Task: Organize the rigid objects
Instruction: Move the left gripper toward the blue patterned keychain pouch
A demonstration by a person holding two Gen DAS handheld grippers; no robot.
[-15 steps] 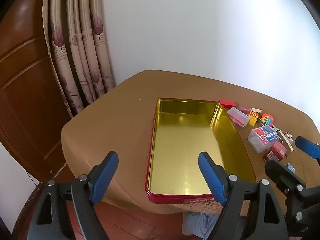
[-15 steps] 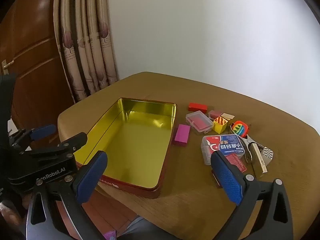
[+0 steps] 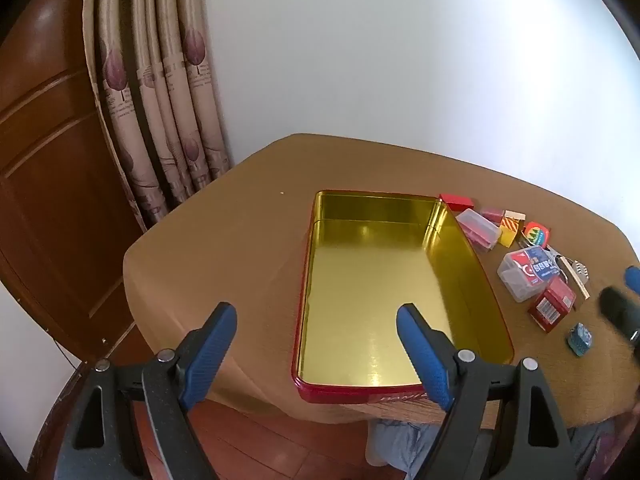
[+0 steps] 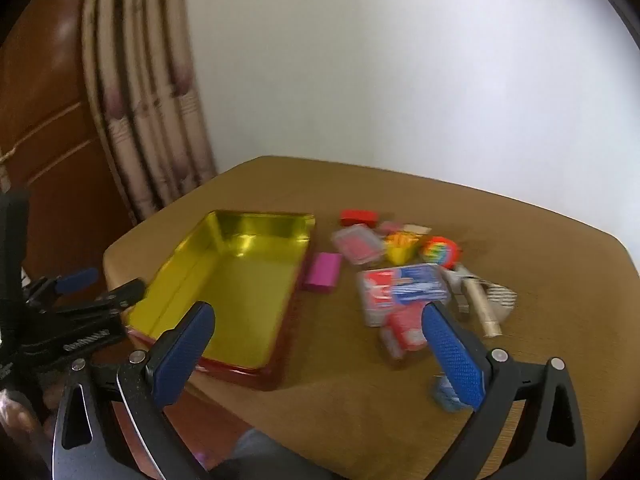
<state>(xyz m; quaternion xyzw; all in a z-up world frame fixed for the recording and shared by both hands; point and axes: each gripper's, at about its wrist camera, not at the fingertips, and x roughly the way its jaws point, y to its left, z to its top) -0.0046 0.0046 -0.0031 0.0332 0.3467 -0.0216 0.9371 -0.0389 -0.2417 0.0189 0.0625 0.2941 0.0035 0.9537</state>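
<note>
Both hand-held grippers, left (image 3: 316,330) and right (image 4: 316,330), tilt downward, jaws wide, empty.

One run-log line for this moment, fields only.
stage: not started | left claw: open, empty | right claw: open, empty | tin: empty | small items: beside tin on table
</note>
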